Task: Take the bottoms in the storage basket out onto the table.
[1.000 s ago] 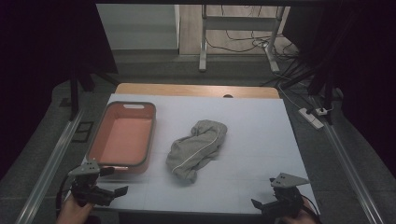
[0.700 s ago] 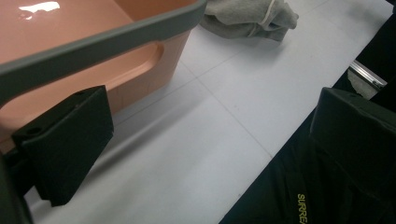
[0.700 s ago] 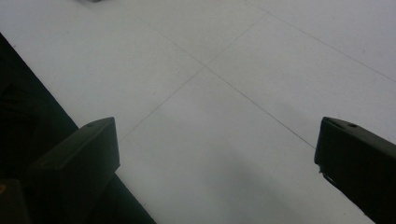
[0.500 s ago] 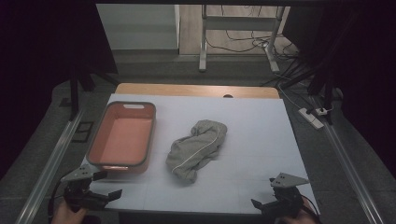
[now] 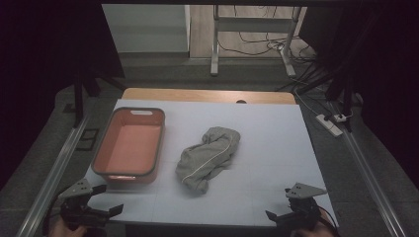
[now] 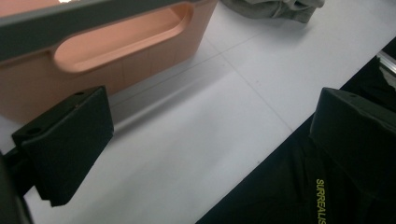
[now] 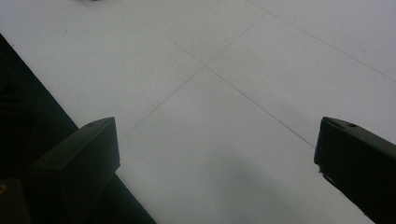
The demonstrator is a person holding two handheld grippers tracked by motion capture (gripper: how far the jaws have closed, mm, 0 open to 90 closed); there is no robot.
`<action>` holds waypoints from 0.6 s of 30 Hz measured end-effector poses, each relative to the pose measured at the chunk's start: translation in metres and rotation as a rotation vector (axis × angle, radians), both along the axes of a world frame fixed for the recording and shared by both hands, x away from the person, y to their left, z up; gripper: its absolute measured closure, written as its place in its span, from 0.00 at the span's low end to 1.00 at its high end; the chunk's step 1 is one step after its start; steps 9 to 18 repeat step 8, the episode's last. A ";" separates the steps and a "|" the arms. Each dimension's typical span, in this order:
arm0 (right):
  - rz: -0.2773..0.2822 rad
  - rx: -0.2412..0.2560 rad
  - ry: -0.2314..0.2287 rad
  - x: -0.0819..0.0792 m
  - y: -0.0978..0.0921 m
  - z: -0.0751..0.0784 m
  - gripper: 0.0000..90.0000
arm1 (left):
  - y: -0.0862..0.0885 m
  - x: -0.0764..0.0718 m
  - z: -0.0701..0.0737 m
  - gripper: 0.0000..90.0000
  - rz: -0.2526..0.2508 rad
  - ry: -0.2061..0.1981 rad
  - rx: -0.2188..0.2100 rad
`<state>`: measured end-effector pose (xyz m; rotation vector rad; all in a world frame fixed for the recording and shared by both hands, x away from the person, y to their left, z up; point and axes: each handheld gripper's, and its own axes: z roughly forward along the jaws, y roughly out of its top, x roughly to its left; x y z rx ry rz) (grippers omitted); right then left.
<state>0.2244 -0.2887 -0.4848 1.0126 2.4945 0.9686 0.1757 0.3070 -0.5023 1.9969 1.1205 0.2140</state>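
Observation:
A crumpled grey garment [image 5: 210, 158] with a pale trim line lies in the middle of the white table [image 5: 267, 138]. Left of it stands a salmon-pink basin [image 5: 129, 145] with a grey rim, holding nothing. My left gripper [image 5: 106, 200] hovers at the table's front left corner, open, just in front of the basin's handle end [image 6: 116, 42]; the garment's edge [image 6: 275, 9] shows beyond. My right gripper [image 5: 276, 215] is at the front right corner, open, its jaws wide apart over bare table [image 7: 219, 107].
A wooden strip [image 5: 207, 95] borders the table's far edge. Metal rails [image 5: 57, 168] run along both sides. A power strip [image 5: 330, 123] and cables lie on the floor to the right. Dark fabric with yellow lettering [image 6: 322, 198] sits below the front edge.
My left gripper has drawn back toward the front left corner, lower in the high view. The right gripper, basin and garment have stayed put.

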 end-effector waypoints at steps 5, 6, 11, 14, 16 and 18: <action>0.000 -0.002 0.000 0.000 0.001 0.000 0.00 | 0.000 0.000 -0.001 0.00 0.004 0.009 0.007; 0.000 -0.003 0.000 0.000 0.001 0.000 0.00 | 0.000 0.000 -0.001 0.00 0.002 0.012 0.010; 0.001 -0.006 -0.002 0.000 0.000 -0.001 0.00 | -0.002 0.001 0.000 0.00 -0.004 0.016 0.016; 0.001 -0.006 -0.002 0.000 0.000 -0.001 0.00 | -0.002 0.001 0.000 0.00 -0.004 0.016 0.016; 0.001 -0.006 -0.002 0.000 0.000 -0.001 0.00 | -0.002 0.001 0.000 0.00 -0.004 0.016 0.016; 0.001 -0.006 -0.002 0.000 0.000 -0.001 0.00 | -0.002 0.001 0.000 0.00 -0.004 0.016 0.016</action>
